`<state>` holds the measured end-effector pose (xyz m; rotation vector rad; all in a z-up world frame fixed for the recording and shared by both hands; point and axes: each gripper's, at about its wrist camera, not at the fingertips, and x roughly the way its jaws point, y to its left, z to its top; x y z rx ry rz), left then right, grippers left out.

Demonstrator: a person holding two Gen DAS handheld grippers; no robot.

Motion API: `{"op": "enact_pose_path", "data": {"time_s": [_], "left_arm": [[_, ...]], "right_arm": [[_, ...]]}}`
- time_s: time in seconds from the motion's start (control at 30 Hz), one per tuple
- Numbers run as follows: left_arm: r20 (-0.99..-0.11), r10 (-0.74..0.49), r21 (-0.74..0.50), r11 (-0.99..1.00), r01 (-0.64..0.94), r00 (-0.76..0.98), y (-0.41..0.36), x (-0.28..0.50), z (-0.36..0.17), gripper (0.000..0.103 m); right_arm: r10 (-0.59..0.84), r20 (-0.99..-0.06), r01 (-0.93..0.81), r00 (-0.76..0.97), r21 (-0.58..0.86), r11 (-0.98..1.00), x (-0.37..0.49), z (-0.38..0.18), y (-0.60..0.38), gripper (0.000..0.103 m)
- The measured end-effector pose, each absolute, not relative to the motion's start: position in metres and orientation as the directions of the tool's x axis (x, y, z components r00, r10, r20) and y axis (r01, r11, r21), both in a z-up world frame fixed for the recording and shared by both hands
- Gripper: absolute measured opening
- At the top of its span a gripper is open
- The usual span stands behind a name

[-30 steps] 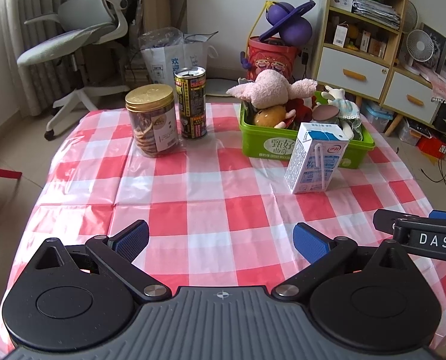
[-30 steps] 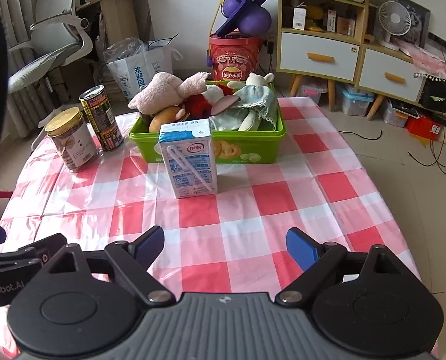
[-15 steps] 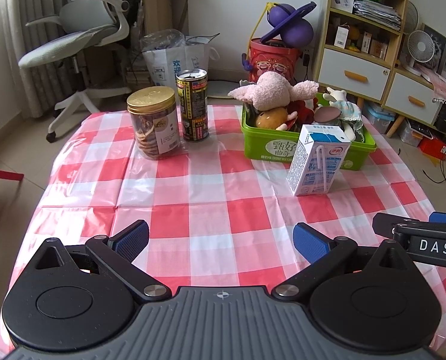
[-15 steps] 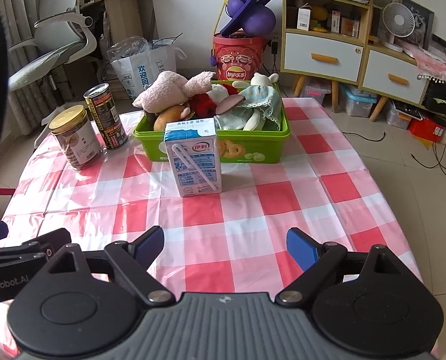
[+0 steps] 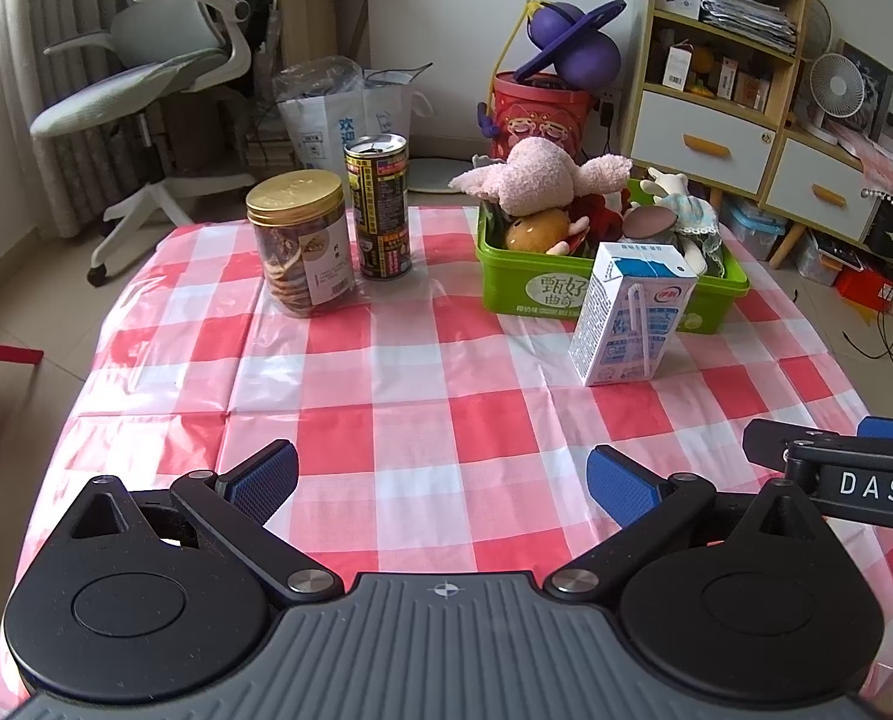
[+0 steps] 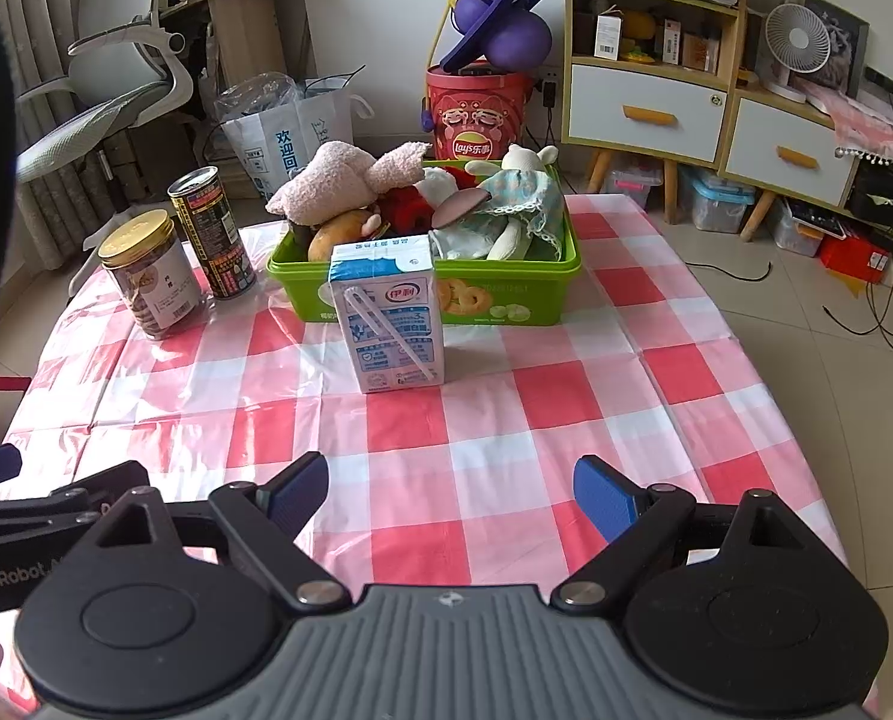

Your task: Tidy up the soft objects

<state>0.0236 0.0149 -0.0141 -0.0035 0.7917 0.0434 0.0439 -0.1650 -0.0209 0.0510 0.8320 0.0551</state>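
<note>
**Both hand-held grippers wide and empty over the checked table**

Left hand-held gripper (image 5: 440, 477) hangs above the near part of the table covered in a red-and-white checked plastic cloth (image 5: 386, 396), its blue-padded jaws spread wide with nothing between them. Right hand-held gripper (image 6: 449, 489) is likewise spread wide and empty, just beside the left one; each shows at the edge of the other's view.

Ahead of the right hand-held gripper, and ahead and to the right of the left one, stands a green plastic bin (image 6: 506, 294) at the far side of the table. The soft objects lie heaped inside it: a pale pink plush toy (image 6: 338, 180) on top at the left end, a white rabbit doll in a light blue dress (image 6: 515, 192) at the right end, and between them a red plush piece (image 6: 404, 204) and a tan, bun-shaped plush (image 6: 332, 237).

A white-and-blue milk carton with a straw on its face (image 6: 389, 312) stands upright just in front of the bin, between it and the right hand-held gripper, well apart from the pads.

Ahead and to the left of both hand-held grippers, a clear plastic jar with a gold lid (image 5: 299, 246) stands beside a tall black-and-yellow can (image 5: 380, 210), the can slightly farther away.
</note>
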Motion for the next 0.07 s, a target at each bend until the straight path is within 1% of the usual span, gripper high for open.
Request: {"op": "enact_pose_path", "data": {"time_s": [0.07], "left_arm": [[-0.712,0.037,0.019,0.999,-0.034,0.701,0.0138,0.0239,-0.0142,0.098]], "right_arm": [[0.068,-0.739,-0.030,0.670,0.064,0.997,0.0434,-0.0208,-0.1643,0.065]]}}
